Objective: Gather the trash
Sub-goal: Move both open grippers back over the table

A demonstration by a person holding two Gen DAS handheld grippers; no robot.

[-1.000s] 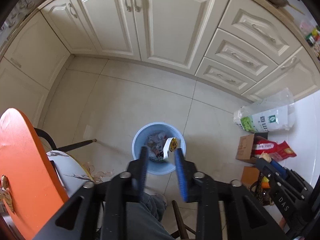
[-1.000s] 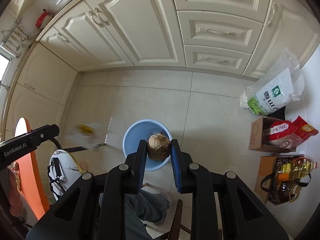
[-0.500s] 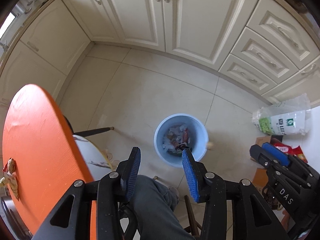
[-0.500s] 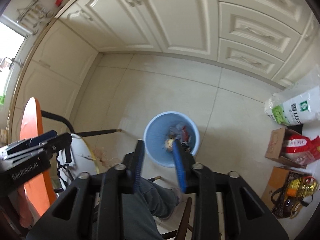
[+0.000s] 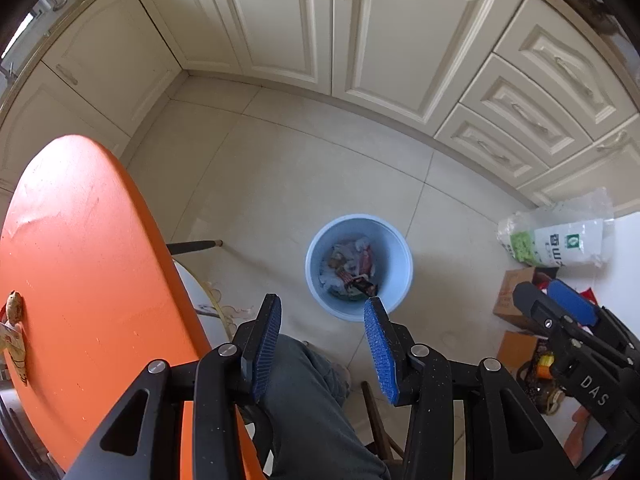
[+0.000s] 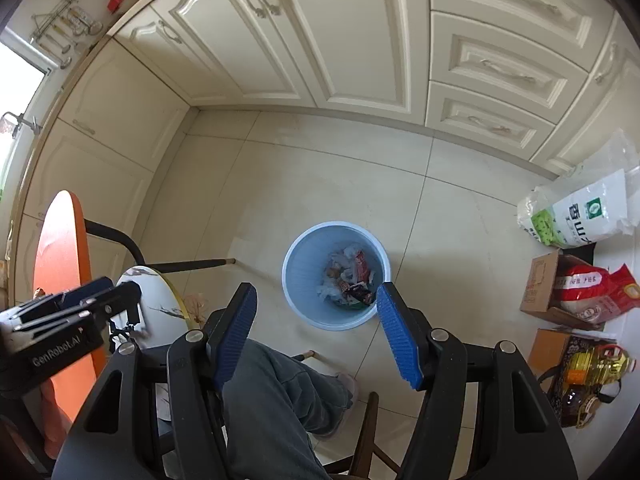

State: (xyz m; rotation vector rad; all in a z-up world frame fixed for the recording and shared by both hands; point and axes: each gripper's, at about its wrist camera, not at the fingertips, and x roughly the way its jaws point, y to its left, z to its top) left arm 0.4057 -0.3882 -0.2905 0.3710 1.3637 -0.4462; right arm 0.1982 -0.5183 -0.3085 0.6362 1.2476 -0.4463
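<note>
A light blue bin [image 5: 394,252] [image 6: 298,256] stands on the tiled floor, with wrappers and crumpled paper inside it. High above the floor, my left gripper [image 5: 322,304] points down, open, nothing between its blue pads. My right gripper [image 6: 316,292] also hangs over the bin's near rim; its jaws are opening and nothing is between them. Scraps of trash [image 5: 14,320] lie at the left edge of the orange table [image 5: 88,272]. The right gripper's body [image 5: 572,332] shows at the right of the left wrist view, the left gripper's body [image 6: 64,320] at the left of the right wrist view.
Cream cabinets [image 5: 360,32] line the far wall. A white bag [image 6: 580,212], cardboard boxes with red packets [image 6: 572,288] and an oil bottle [image 6: 592,368] sit on the floor at right. A white stool [image 6: 160,304] and the person's trousered leg [image 6: 280,400] are below me.
The left gripper let go of a white and yellow wrapper, the right a brown round lump; both jaws widened. Both hands shifted toward the orange table, which now fills more of the left view.
</note>
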